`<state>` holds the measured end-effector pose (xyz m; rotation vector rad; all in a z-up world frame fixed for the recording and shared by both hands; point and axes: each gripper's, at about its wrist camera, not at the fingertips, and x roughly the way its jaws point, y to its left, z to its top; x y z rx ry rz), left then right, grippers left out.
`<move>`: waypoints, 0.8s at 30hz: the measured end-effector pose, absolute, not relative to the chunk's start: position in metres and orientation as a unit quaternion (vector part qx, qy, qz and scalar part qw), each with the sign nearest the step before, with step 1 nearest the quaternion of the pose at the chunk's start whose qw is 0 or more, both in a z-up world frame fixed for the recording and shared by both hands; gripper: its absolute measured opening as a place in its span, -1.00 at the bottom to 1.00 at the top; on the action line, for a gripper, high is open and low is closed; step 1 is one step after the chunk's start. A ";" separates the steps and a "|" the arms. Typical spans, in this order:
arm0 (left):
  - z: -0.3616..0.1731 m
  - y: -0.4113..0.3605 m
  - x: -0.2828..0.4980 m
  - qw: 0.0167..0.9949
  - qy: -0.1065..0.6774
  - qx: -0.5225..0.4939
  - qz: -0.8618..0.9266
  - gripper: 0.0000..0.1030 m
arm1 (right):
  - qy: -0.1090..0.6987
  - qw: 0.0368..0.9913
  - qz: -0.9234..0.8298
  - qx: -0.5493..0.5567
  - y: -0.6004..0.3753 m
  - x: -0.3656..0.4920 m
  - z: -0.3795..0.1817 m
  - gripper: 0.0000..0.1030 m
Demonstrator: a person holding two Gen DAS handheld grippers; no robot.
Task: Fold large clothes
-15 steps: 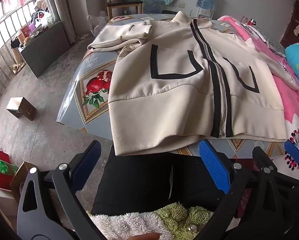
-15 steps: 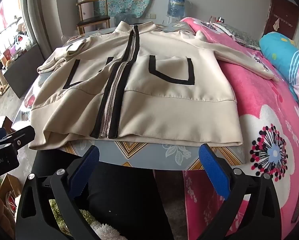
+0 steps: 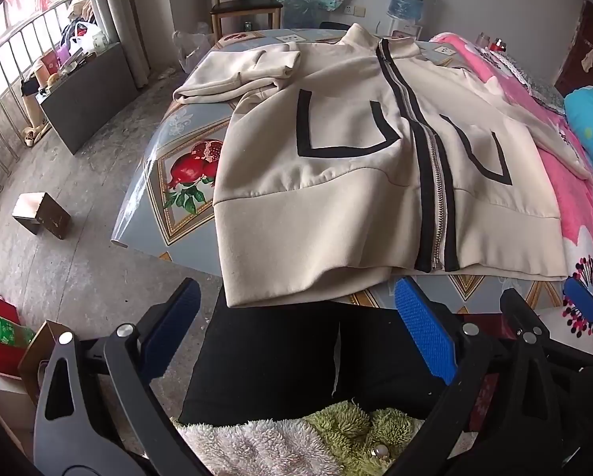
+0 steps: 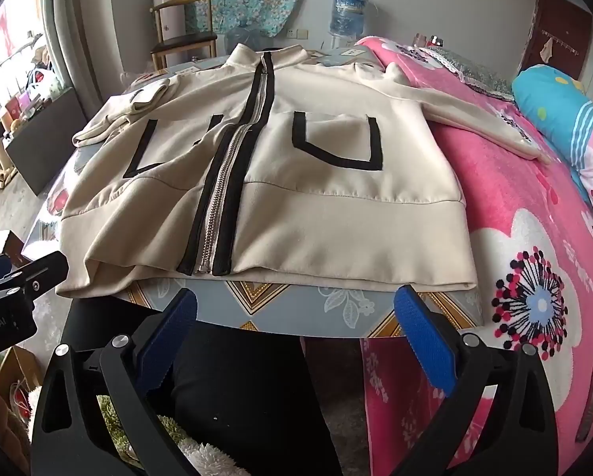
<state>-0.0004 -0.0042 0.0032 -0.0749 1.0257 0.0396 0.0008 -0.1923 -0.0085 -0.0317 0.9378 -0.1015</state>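
Left wrist view: jacket [image 3: 360,182] lies front-up, zipped, across the centre of the frame on the surface [image 3: 177,198], hem overhanging the near edge. One sleeve is doubled back at upper left, probably a first tuck, though bunching hides the crease. Left tongs [image 3: 296,337] at the bottom of the frame, jaws wide, nothing between them, hanging short of the hem, likely lined up for a hem grab.

Right wrist view: the same jacket fills the centre; its other sleeve trails out onto the pink bed [image 4: 534,277] at the right, unfolded. Right tongs [image 4: 296,333] at the bottom, jaws wide and empty, below the surface edge.

Versus half a second back: no visible change in framing, cloth or jaws.
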 end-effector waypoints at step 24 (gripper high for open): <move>0.010 -0.006 0.000 0.872 0.488 -0.037 0.019 0.85 | 0.448 0.892 -0.054 -0.019 -0.195 -0.001 -0.001 0.89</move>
